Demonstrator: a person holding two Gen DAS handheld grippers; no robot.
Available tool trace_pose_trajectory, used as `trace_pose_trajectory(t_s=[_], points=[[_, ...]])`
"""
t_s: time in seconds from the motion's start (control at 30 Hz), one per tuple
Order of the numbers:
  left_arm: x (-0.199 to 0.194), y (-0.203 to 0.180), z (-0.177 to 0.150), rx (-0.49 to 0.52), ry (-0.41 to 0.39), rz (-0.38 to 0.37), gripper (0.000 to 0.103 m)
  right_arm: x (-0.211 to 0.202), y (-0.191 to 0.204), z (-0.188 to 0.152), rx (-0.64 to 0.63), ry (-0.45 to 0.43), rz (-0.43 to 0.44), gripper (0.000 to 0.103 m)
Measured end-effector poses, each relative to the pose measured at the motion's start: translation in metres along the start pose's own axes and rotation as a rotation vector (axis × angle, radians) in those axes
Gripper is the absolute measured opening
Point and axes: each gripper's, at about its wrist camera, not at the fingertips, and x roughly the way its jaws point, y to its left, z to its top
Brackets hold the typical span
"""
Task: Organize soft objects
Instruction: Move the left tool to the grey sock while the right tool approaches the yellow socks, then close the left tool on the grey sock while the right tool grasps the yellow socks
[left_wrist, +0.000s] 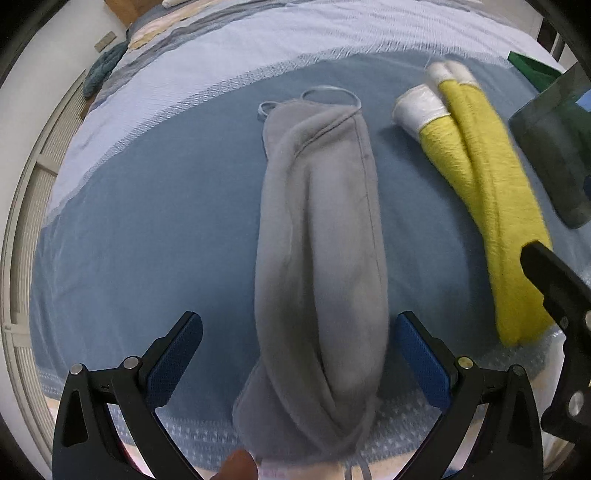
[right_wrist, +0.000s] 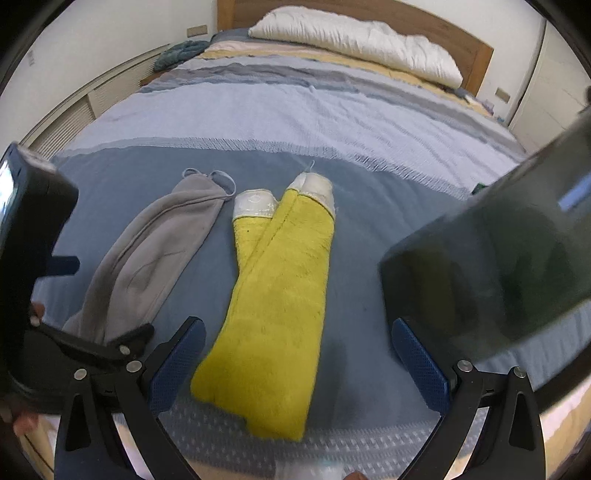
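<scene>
Left gripper (left_wrist: 299, 354) hanging wide open, straddling grey cloth (left_wrist: 321, 236) at frame centre, gripping nothing. Right gripper (right_wrist: 299, 363) likewise spread wide, empty, over yellow cloth (right_wrist: 277, 295) at frame centre. Both cloths lying side by side on blue bedspread (right_wrist: 369, 192). Sorting seemingly just starting; pickup and placement remaining.

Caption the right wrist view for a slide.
Open right tool poised over a folded yellow towel on the bed, grey cloth alongside.
</scene>
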Motion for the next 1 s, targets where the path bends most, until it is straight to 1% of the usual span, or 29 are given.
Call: trace_pose_trajectory(t_s=[0.13, 0.23, 0.3, 0.43, 0.57, 0.67, 0.77, 0.8, 0.83, 0.87, 0.9, 0.93, 0.97, 1.0], points=[[0.012, 0.001, 0.003, 0.024, 0.016, -0.005, 0.102, 0.028, -0.002, 0.007, 0.016, 0.054, 0.036, 0.103], [0.016, 0.005, 0.005, 0.027, 0.026, -0.014, 0.102, 0.05, 0.002, 0.012, 0.009, 0.094, 0.028, 0.103], [0.018, 0.009, 0.002, 0.027, 0.031, -0.031, 0.102, 0.067, 0.003, 0.015, 0.021, 0.126, 0.04, 0.103], [0.022, 0.017, -0.002, 0.03, 0.045, -0.056, 0.102, 0.097, 0.004, 0.016, 0.026, 0.185, 0.039, 0.103], [0.025, 0.022, 0.0, 0.031, 0.053, -0.06, 0.102, 0.112, 0.008, 0.015, 0.017, 0.196, 0.034, 0.103], [0.026, 0.032, -0.001, 0.027, 0.054, -0.059, 0.102, 0.118, 0.012, 0.013, 0.003, 0.191, 0.019, 0.103], [0.028, 0.032, 0.001, 0.027, 0.048, -0.055, 0.102, 0.125, 0.016, 0.013, -0.002, 0.187, 0.012, 0.103], [0.029, 0.032, 0.002, 0.025, 0.045, -0.056, 0.099, 0.127, 0.019, 0.013, -0.002, 0.188, 0.015, 0.103], [0.027, 0.019, 0.006, 0.022, 0.042, -0.059, 0.097, 0.13, 0.02, 0.013, -0.001, 0.187, 0.019, 0.101], [0.026, 0.02, 0.007, 0.02, 0.039, -0.069, 0.091, 0.122, 0.021, 0.01, 0.0, 0.186, 0.024, 0.097], [0.023, 0.011, 0.01, 0.02, 0.036, -0.075, 0.082, 0.123, 0.022, 0.01, -0.001, 0.18, 0.027, 0.094], [0.019, 0.006, 0.009, 0.024, 0.032, -0.086, 0.076, 0.117, 0.02, 0.008, -0.001, 0.177, 0.029, 0.085], [0.016, 0.002, 0.008, 0.029, 0.028, -0.096, 0.06, 0.113, 0.02, 0.006, -0.005, 0.169, 0.037, 0.073], [0.012, 0.0, 0.009, 0.034, 0.024, -0.111, 0.043, 0.106, 0.019, 0.005, -0.008, 0.163, 0.044, 0.066]])
